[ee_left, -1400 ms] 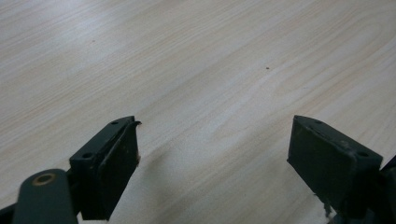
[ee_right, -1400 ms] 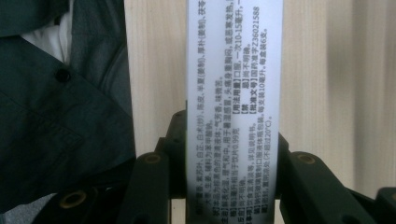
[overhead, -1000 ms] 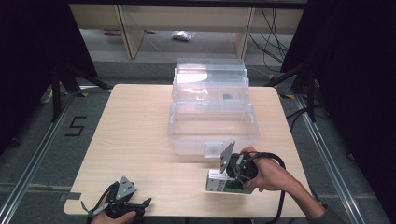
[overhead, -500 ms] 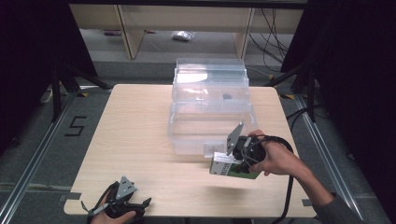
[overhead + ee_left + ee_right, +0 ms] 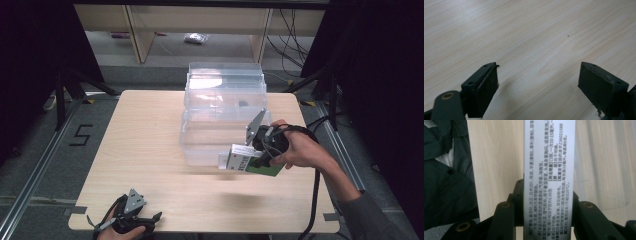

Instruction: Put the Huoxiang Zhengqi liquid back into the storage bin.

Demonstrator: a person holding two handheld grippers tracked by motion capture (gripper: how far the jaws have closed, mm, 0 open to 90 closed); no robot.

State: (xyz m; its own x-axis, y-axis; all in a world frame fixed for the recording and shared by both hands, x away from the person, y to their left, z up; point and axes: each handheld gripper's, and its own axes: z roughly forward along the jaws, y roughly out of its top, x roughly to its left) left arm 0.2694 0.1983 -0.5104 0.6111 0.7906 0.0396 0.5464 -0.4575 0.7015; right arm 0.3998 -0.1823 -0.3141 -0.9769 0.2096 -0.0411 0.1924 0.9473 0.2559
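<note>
Medicine box [image 5: 248, 161]: white and green carton with printed text, clamped by the right gripper, lifted above the table at right, just near of the clear bins.
Table [image 5: 150, 130]: light wood, bare at left.
Clear bins [image 5: 222, 117]: stacked transparent plastic containers at far centre of the table.
Right gripper [image 5: 260, 150]: held in the person's right hand, jaws closed on the medicine box's narrow sides [image 5: 549, 182].
Left gripper [image 5: 131, 220]: at the near left table edge, jaws wide apart over bare wood, holding nothing.
</note>
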